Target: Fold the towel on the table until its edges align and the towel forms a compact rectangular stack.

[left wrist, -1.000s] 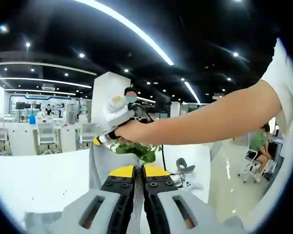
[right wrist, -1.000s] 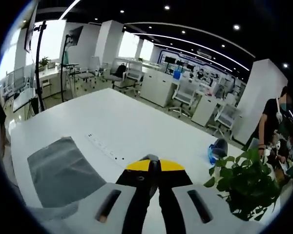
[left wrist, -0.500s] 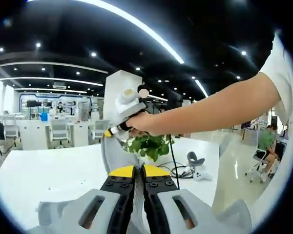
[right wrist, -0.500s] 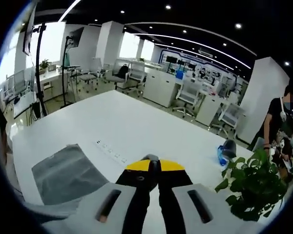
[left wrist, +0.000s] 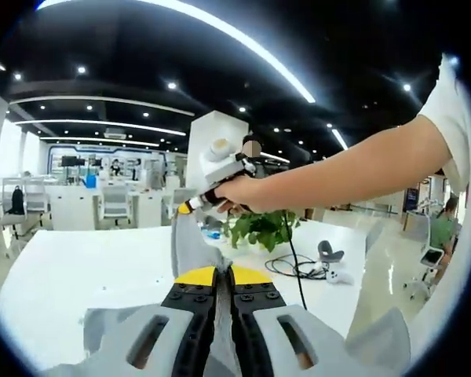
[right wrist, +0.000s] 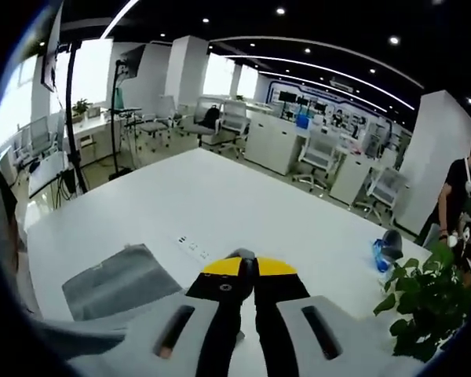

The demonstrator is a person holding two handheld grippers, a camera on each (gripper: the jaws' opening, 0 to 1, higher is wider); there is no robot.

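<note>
The grey towel hangs in the air as a taut strip between the two grippers. My left gripper is shut on a thin fold of it. A hand holds my right gripper above and just ahead, clamped on the towel's upper edge. In the right gripper view, my right gripper is shut with grey cloth between its jaws. Another part of the towel lies flat on the white table, below and to the left of it.
A potted plant and a blue object stand near the table's right side. A socket strip is set into the tabletop. Cables and a small white device lie beyond the plant. A person's bare arm crosses the left gripper view.
Both views have shifted as the hands moved. Both grippers stay shut on the towel. In the right gripper view, the flat part of the towel looks smaller and sits lower.
</note>
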